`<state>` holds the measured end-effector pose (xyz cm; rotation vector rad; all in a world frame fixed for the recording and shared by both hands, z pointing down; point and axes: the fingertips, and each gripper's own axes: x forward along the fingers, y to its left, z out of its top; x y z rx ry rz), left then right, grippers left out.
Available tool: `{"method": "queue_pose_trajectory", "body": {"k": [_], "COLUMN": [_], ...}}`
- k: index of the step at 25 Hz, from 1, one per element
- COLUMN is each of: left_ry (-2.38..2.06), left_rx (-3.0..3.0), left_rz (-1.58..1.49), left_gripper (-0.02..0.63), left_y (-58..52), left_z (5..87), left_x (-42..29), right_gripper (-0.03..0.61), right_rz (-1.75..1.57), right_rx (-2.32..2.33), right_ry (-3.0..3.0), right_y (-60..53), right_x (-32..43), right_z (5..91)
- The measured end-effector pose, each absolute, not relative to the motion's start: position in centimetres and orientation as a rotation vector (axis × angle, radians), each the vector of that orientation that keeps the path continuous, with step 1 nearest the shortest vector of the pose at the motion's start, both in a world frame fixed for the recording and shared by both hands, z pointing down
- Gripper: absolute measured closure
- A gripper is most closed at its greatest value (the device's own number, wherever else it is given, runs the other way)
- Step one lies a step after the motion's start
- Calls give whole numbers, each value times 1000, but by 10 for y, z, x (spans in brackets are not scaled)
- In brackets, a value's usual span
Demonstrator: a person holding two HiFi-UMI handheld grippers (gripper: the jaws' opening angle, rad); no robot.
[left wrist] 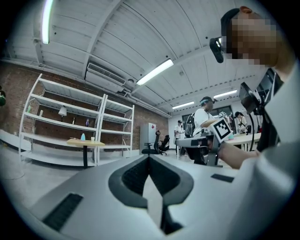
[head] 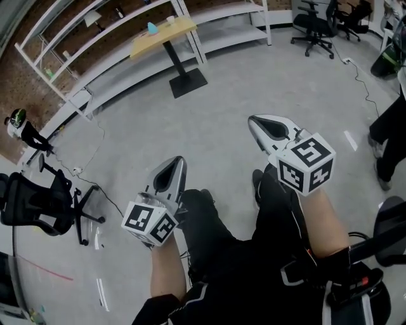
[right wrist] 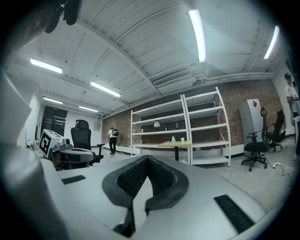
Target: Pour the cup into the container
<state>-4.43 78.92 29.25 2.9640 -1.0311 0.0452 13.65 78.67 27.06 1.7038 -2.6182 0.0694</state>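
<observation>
Two tools were closed and empty: grey left tool (head: 179, 160), grey right tool (head: 255, 119). Small white cup (head: 170, 19) stood on distant light-wood desk (head: 172, 32); whether poured, unclear.

**Silver-grey grippers over a pale grey floor**

In the head view, your left gripper (head: 179, 160) and right gripper (head: 253, 120) are silver-grey with black pads. Each carries a white cube with black square markers. Your trousers (head: 279, 219) are black and the floor (head: 222, 95) is pale grey. At upper left, a light wood table (head: 162, 35) holds a turquoise object (head: 152, 27) and a white cup (head: 170, 20). Beside it are white shelving (head: 222, 38) and a red-brown brick wall (head: 16, 89).
</observation>
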Motion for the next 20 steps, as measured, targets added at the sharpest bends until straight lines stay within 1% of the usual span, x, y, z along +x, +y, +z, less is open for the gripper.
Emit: {"method": "queue_pose_trajectory", "body": {"k": [12,20], "left_ry": [-1055,-1063], "left_rx": [2949,2944], "left_rz": [45,31], "left_gripper": [612,612], "left_y": [798,789], "left_z": [299,297], "left_x": [-56,-55], "right_gripper": [577,577], "right_rz": [55,50], "right_rx": [1695,1705], "right_ry": [-2624,-2616], "right_y": [791,783], "right_x": [123,129], "right_z": [273,271]}}
